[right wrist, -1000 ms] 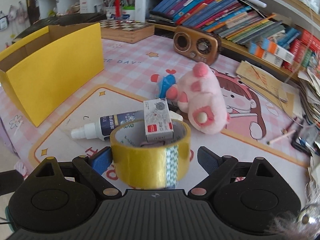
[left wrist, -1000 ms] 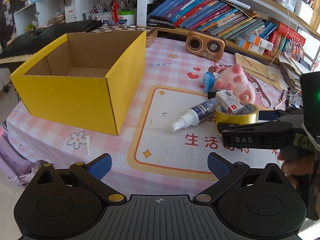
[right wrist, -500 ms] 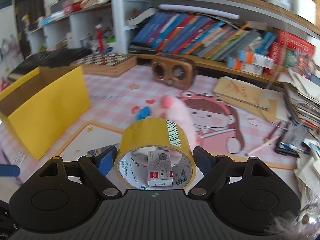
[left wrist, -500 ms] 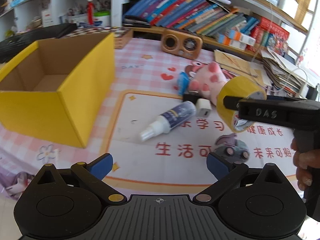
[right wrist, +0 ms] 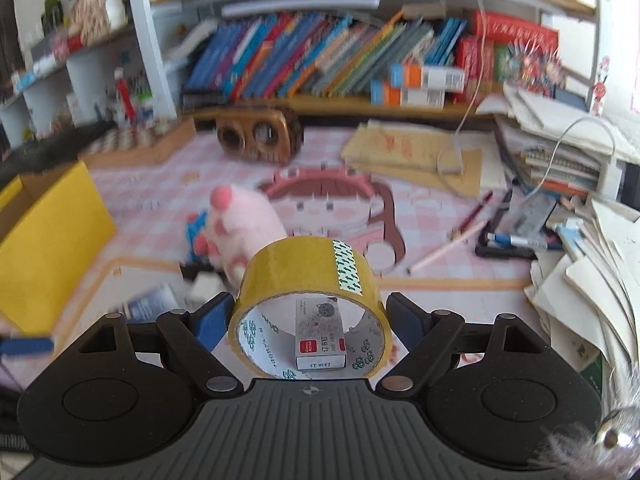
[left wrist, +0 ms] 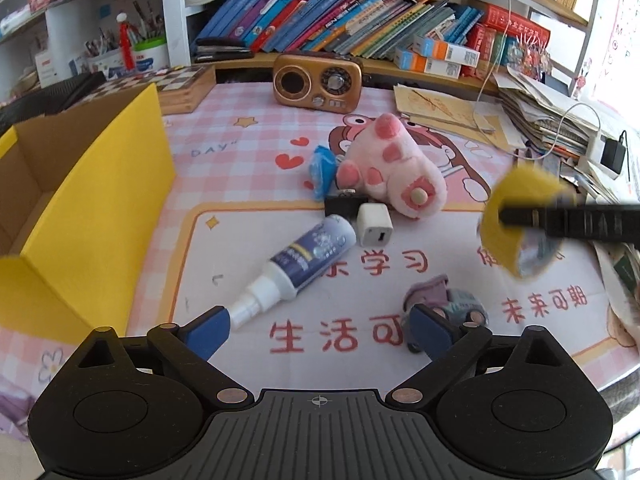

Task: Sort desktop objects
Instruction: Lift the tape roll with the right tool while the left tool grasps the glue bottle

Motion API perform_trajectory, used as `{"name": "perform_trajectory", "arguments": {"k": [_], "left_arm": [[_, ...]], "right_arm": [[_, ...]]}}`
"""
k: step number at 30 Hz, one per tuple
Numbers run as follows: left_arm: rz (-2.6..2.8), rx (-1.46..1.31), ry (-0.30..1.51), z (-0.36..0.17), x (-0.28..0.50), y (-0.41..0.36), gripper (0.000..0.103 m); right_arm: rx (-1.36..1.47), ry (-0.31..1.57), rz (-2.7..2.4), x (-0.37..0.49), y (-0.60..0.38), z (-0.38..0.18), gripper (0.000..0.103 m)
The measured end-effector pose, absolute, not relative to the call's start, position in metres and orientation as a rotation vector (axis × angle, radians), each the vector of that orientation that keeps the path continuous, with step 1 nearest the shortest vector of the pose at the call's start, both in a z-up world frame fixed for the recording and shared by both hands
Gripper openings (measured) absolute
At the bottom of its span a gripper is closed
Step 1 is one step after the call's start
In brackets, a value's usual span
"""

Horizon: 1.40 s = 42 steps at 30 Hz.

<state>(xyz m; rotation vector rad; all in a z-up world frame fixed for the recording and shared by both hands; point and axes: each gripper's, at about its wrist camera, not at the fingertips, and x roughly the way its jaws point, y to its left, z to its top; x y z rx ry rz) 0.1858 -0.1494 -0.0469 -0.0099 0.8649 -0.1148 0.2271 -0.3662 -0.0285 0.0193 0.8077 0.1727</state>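
A: Item one, yellow tape roll (right wrist: 310, 280): pinched between the blue pads (right wrist: 214, 320) of the right gripper (right wrist: 308, 322), lifted clear of the pink checked tablecloth (left wrist: 240, 168). The right wrist view alone shows a small staple box (right wrist: 320, 334) lodged inside the core, Chinese print on its end.

B: And the left wrist view?

A: Left gripper (left wrist: 318, 330) spread wide, its jaws just easing inward, nothing between them. Ahead of it, left of the roll: spray bottle (left wrist: 298, 264), white charger (left wrist: 374, 225), toy car (left wrist: 444, 304), pink plush (left wrist: 394, 168). Yellow box (left wrist: 92, 208) at far left. Red Chinese characters on the cloth.
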Motion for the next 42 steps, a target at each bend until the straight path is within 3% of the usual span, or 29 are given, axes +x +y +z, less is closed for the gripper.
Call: {"name": "perform_trajectory", "arguments": {"k": [7,15,28,34,42], "left_arm": [[-0.102,-0.016,0.866,-0.046,0.189,-0.148,0.097],[-0.112,0.001,0.865,-0.048,0.197,-0.152,0.096],[-0.140,0.127,0.905,-0.076,0.249,-0.158,0.059],[-0.199,0.112,0.960,-0.078,0.261,-0.158,0.032],[-0.219,0.109,0.985,-0.084,0.270,-0.165,0.032]], "right_arm": [[0.060,0.739,0.182,0.209,-0.378,-0.003,0.081],[0.104,0.768,0.124,0.207,-0.390,-0.010,0.081],[0.136,0.806,0.162,0.198,-0.387,-0.017,0.081],[0.153,0.816,0.160,0.199,-0.388,-0.020,0.081],[0.163,0.823,0.156,0.200,-0.390,-0.022,0.081]]}}
